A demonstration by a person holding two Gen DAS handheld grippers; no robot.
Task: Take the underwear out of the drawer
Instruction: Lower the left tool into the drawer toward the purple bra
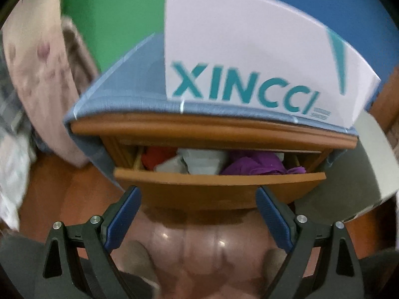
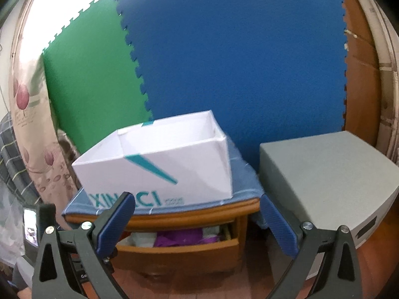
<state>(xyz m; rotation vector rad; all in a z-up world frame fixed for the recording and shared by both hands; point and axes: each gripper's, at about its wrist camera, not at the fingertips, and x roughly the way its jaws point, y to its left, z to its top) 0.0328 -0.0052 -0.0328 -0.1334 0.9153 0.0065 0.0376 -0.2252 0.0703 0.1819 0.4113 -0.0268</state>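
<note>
A wooden nightstand has its top drawer [image 1: 219,182] pulled partly open. Inside lie folded garments: a red one [image 1: 155,158], a pale grey-white one [image 1: 199,162] and a purple one [image 1: 254,164]. My left gripper [image 1: 198,199] is open and empty, just in front of and below the drawer front. In the right wrist view the drawer [image 2: 179,246] shows the purple garment [image 2: 174,238] and pale ones beside it. My right gripper [image 2: 198,213] is open and empty, held back from the drawer and above it.
A white open box marked XINCCI [image 1: 249,57] [image 2: 159,164] stands on a blue cloth [image 1: 129,84] on the nightstand top. A grey box [image 2: 329,182] stands to the right. A floral curtain [image 2: 30,124] hangs left. Green and blue foam mats [image 2: 224,49] cover the wall.
</note>
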